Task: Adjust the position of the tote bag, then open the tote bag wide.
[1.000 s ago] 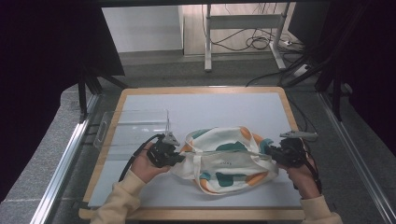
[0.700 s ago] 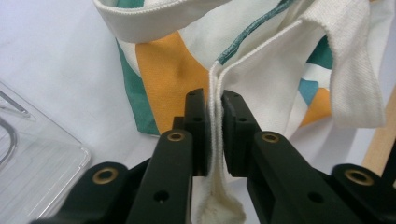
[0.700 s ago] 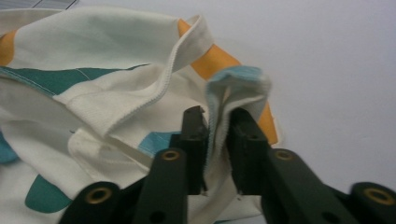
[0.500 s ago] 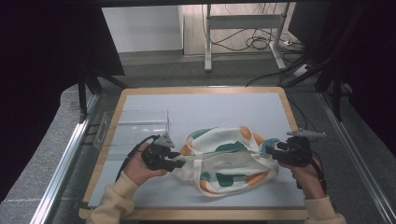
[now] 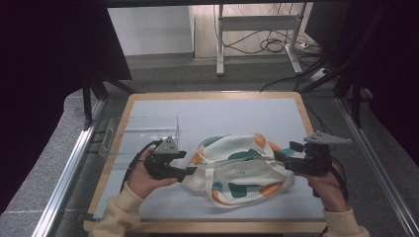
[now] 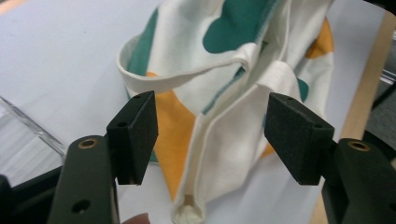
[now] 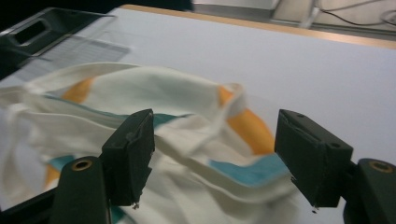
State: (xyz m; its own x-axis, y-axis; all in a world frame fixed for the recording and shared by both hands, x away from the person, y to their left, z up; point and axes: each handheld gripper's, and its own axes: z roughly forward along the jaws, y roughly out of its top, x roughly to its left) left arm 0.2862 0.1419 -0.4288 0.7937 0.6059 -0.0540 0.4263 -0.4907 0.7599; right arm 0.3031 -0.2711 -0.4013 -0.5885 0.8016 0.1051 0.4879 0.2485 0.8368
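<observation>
The white cloth bag with green and orange patches is lying on the pale blue mat near its front edge. The left gripper and the right gripper are standing at its two ends; their jaws have just been opening and are gripping nothing. It seems the spreading is finished and only pulling the hands away is remaining.

Small print on the cloth bag is too tiny to read.
</observation>
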